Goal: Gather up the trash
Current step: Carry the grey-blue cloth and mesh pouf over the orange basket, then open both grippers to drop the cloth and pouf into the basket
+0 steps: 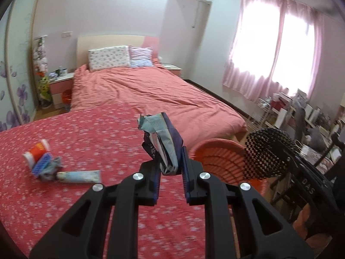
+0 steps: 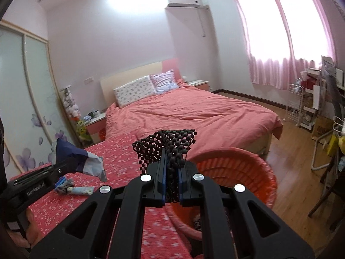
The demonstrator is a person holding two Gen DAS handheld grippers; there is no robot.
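Observation:
My left gripper (image 1: 170, 164) is shut on a crumpled blue and grey wrapper (image 1: 160, 136), held above the red flowered cloth (image 1: 86, 146). In the right wrist view the same wrapper (image 2: 86, 161) hangs at the left in the left gripper (image 2: 71, 166). My right gripper (image 2: 171, 168) is shut on a black foam net (image 2: 170, 144), which shows at the right in the left wrist view as the net (image 1: 265, 153). An orange plastic basket (image 2: 237, 172) stands beside the cloth's right edge, below the net; the basket (image 1: 217, 161) lies right of the wrapper. A small pile of trash (image 1: 43, 161) and a pale tube (image 1: 79, 176) lie on the cloth at the left.
A bed with a coral cover (image 1: 151, 90) stretches beyond the cloth. Pink curtains (image 1: 269, 54) hang at the right over a cluttered desk (image 1: 301, 116) and a white wire rack (image 2: 301, 108). A sliding wardrobe (image 2: 25, 86) stands at the left. Wooden floor (image 2: 297, 183) shows right of the basket.

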